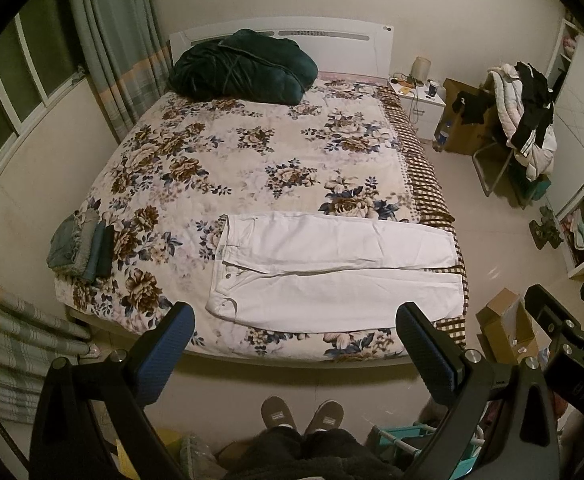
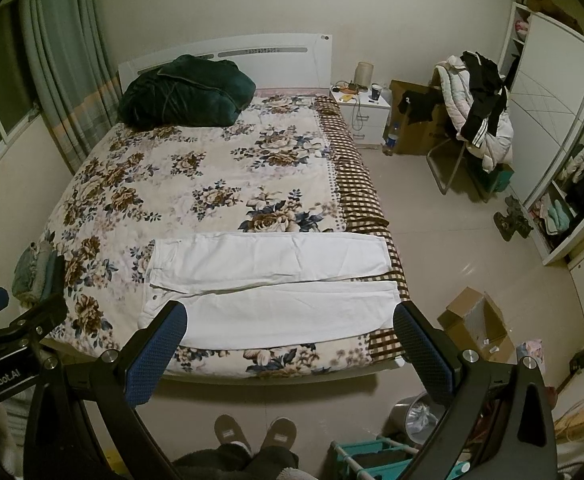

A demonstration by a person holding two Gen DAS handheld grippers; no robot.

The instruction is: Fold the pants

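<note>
While a dark green bundle (image 1: 244, 66) sits at the headboard and a stack of folded clothes (image 1: 82, 246) lies at the bed's left edge, the white pants (image 1: 331, 272) lie flat across the foot of the floral bed (image 1: 252, 152), legs pointing right. Both the left gripper (image 1: 295, 344) and right gripper (image 2: 292, 344) hover above the floor, spread wide and empty. An open cardboard box (image 2: 475, 326) stands beside the bed.
</note>
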